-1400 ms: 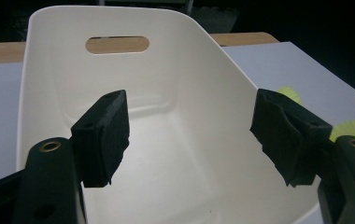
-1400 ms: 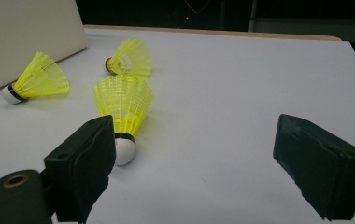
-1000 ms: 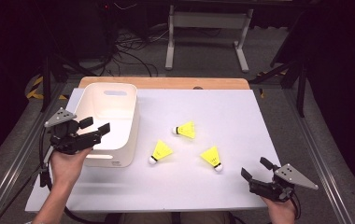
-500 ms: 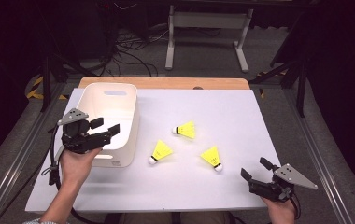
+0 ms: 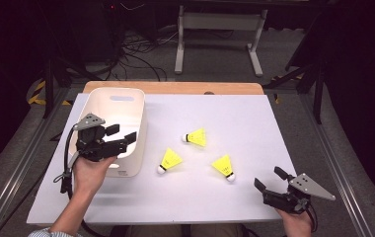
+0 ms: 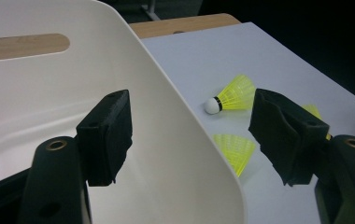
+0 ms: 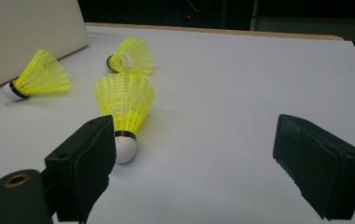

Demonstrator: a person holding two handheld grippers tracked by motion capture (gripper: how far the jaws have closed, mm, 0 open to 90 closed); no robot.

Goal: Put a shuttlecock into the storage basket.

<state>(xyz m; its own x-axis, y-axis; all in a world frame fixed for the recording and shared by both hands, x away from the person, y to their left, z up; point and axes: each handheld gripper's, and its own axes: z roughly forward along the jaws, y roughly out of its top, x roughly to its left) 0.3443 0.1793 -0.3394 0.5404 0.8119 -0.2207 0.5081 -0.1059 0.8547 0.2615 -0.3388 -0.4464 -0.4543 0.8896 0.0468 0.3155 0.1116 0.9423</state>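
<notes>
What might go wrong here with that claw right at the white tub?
The left claw stands open astride the white tub's wall; a sideways nudge could shove or tip the tub. The yellow shuttlecocks lie loose on the table, so the open right claw could knock the nearest away rather than catch it.

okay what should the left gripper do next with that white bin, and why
Probably close the left gripper on the white bin's near wall: its open jaws straddle that wall, one inside, one outside. Three yellow shuttlecocks lie loose on the table beside it.
</notes>
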